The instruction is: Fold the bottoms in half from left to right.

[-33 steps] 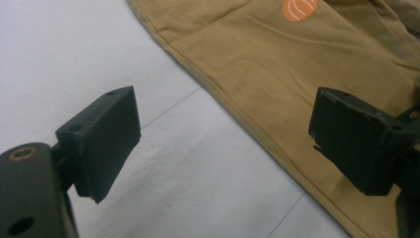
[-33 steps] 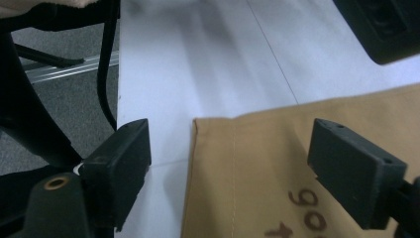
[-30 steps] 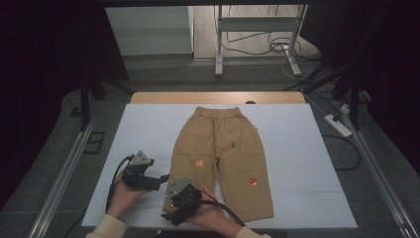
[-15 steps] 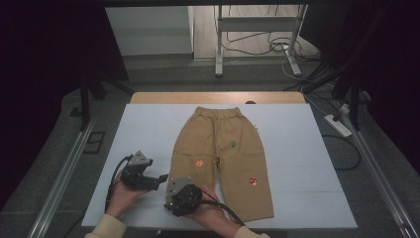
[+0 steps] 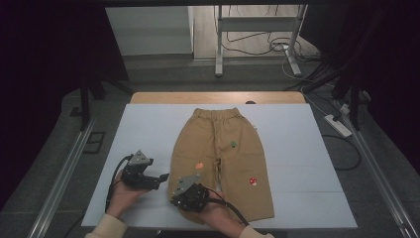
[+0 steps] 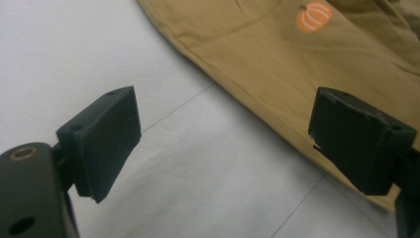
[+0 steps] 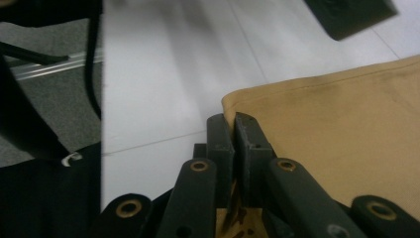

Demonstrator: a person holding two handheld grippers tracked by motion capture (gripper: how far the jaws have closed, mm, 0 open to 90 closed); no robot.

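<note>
Item: trousers (image 5: 218,163), flat on table (image 5: 148,124). Right gripper (image 7: 234,130), jaws just closed, clamped on the leg-hem corner; left gripper (image 6: 237,144) wide open beside that leg. Risk: shallow corner bite, so cloth is judged liable to slip out when lifted.

Blk grippers (image 5: 192,197) w/ brass rivets, grey plates, cream sleeves (image 5: 111,227).

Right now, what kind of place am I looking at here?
Probably a lab recording station: a white-covered table holding tan trousers, dark curtains around it, cables and a power strip on the grey floor.
</note>
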